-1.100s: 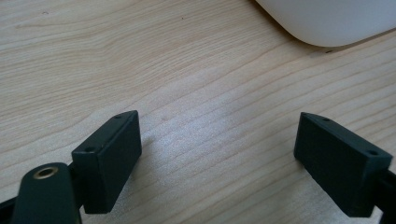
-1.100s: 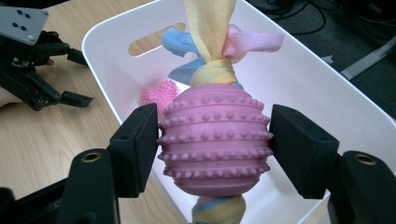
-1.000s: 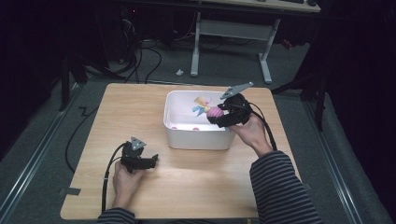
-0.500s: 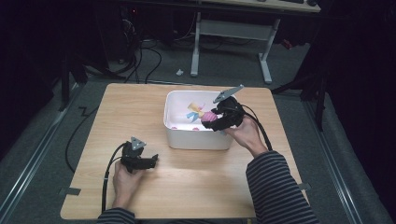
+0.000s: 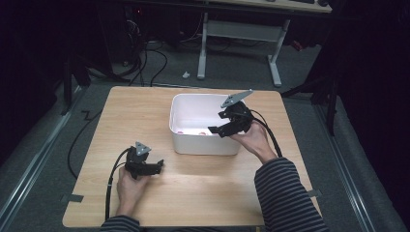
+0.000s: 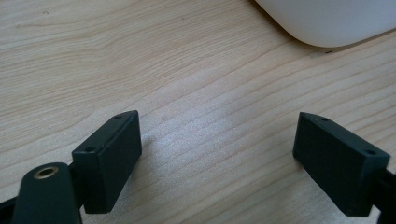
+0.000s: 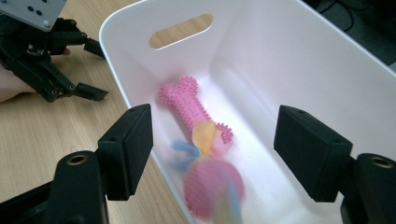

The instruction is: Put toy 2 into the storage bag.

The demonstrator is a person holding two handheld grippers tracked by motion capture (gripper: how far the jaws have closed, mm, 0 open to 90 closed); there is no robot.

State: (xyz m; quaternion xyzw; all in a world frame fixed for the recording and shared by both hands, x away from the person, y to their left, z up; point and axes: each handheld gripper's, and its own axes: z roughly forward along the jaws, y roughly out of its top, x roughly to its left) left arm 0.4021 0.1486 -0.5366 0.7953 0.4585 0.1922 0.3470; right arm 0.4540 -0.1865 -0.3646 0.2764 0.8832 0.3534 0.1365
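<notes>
The right gripper [image 7: 212,149] has just been opened wide above the white tub [image 7: 327,70]. A blurred pink toy [image 7: 212,186] is seen beside the pink bone [image 7: 187,105]; it could be bounced out.

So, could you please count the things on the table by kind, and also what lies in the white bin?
White bin: 1
Pink spiky bone toy: 1
Blurred pink toy with blue, yellow strands: 1
Gripper: 2, left gripper and right gripper
Total: 5
</notes>
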